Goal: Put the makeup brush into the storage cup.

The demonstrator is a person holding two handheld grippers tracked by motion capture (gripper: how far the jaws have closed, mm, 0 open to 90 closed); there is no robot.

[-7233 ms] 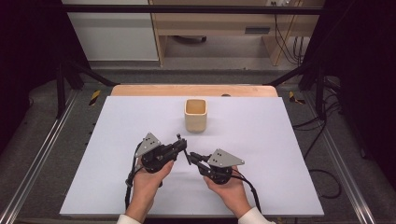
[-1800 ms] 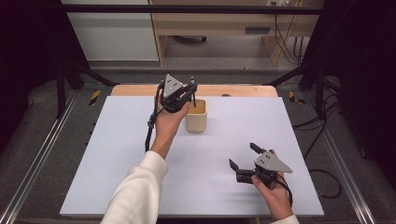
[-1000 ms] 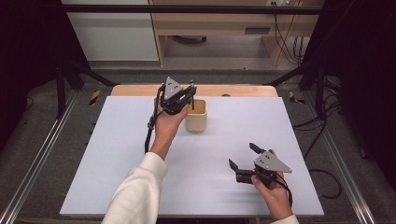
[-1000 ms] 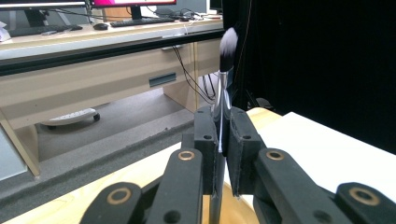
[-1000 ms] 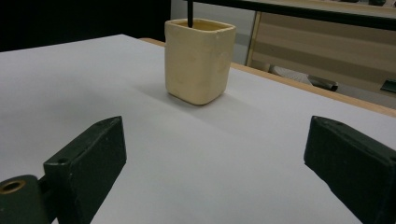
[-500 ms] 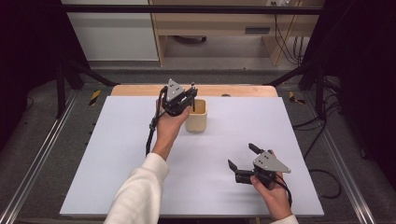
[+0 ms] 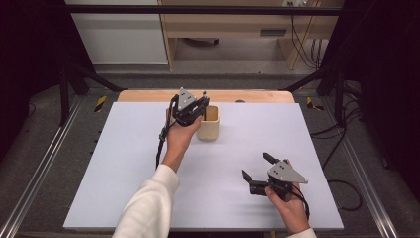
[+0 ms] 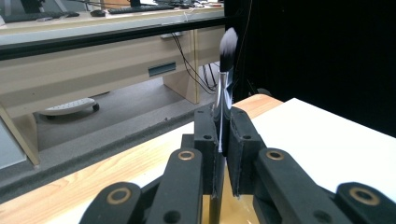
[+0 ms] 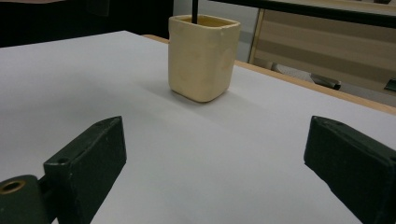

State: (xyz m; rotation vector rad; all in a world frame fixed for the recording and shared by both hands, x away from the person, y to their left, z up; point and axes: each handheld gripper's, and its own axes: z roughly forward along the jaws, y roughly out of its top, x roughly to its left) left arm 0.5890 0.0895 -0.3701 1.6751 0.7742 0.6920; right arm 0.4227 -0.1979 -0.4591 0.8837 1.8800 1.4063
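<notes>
A cream square cup (image 7: 210, 129) stands at the far middle of the white mat (image 7: 124, 163). My left gripper (image 7: 202, 102) hangs just above the cup's left rim, shut on a makeup brush (image 8: 224, 79) that stands upright, dark bristles on top. In the right gripper view the brush's black handle (image 9: 194, 9) reaches down into the cup (image 9: 203, 56). My right gripper (image 7: 255, 165) rests low at the near right of the mat, open and with nothing between its fingers, pointing toward the cup.
The mat lies on a wooden tabletop (image 7: 257, 95) whose far edge shows behind the cup. Metal rails (image 7: 39, 168) run along both sides. Cables (image 7: 341, 148) lie on the floor at the right. A desk (image 7: 233, 29) stands beyond the table.
My left gripper has sunk a little toward the cup with the brush still clamped. The right gripper has stayed where it was, open.
</notes>
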